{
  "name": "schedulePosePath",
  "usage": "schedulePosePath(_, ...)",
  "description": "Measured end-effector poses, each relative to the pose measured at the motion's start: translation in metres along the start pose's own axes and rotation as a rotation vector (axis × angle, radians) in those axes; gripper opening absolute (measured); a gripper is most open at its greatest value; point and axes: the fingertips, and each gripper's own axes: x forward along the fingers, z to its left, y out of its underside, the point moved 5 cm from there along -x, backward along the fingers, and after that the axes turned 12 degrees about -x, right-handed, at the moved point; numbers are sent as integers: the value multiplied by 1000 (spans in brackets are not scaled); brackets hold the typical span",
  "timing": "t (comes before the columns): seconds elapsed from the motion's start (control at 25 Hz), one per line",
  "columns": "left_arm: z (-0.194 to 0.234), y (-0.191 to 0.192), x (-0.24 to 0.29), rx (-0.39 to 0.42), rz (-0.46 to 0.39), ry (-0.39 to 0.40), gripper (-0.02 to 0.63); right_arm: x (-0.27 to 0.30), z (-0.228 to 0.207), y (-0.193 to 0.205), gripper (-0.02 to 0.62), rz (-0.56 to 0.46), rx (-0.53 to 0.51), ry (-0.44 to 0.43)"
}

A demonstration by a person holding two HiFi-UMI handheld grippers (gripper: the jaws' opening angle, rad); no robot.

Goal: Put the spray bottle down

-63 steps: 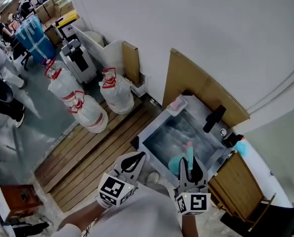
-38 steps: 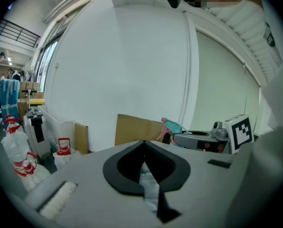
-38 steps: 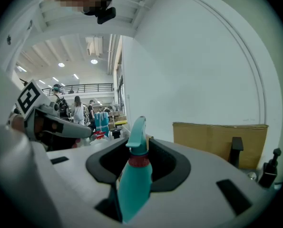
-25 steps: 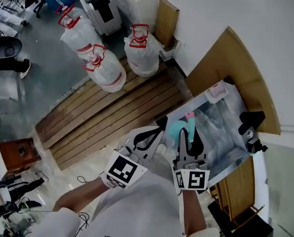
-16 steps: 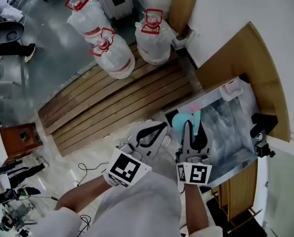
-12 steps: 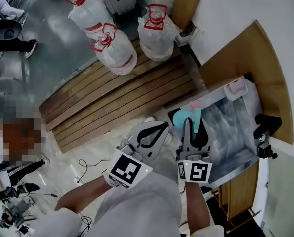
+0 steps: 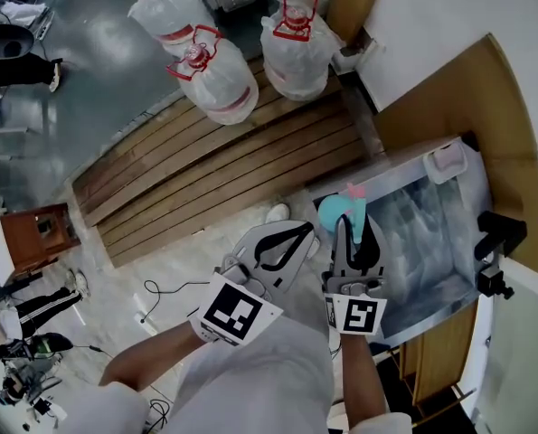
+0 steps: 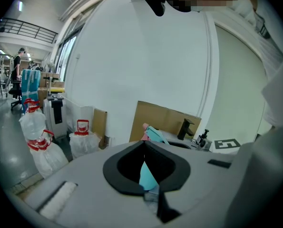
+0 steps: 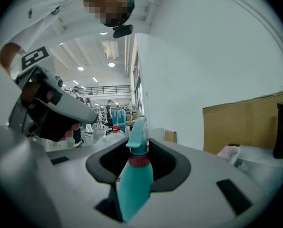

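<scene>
Spray bottle (image 7: 339, 213): in right hand-held gripper (image 7: 355, 229), at sink's (image 7: 431, 298) left edge. Jugs (image 7: 219, 80): seemingly on slatted platform's (image 7: 205, 188) far edge.

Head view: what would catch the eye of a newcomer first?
The teal spray bottle, clamped in the right hand-held gripper at the steel sink's left corner, draws the eye first. Next come three plastic-wrapped water jugs with red caps, at the top, along the far edge of the wooden slats.
</scene>
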Motion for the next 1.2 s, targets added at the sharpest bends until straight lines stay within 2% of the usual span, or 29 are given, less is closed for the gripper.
schedulePosePath(0.16, 1, 1, 2, 10, -7, -2, 5, 3, 6, -1, 118, 1, -57, -30)
schedulePosePath(0.64, -4, 2, 2, 19, 14, 0, 5, -8, 7, 6, 118, 78, 2, -46)
schedulePosePath(0.72, -5, 2, 2, 21, 20, 3, 5, -10, 7, 7, 118, 79, -16, -49)
schedulePosePath(0.96, -6, -2, -1, 27, 20, 11, 5, -13, 4, 4, 158, 87, -31, -46)
schedulePosePath(1.2, -10, -12, -7, 36, 13, 39, 5, -25, 0, -16, 179, 88, -39, -18)
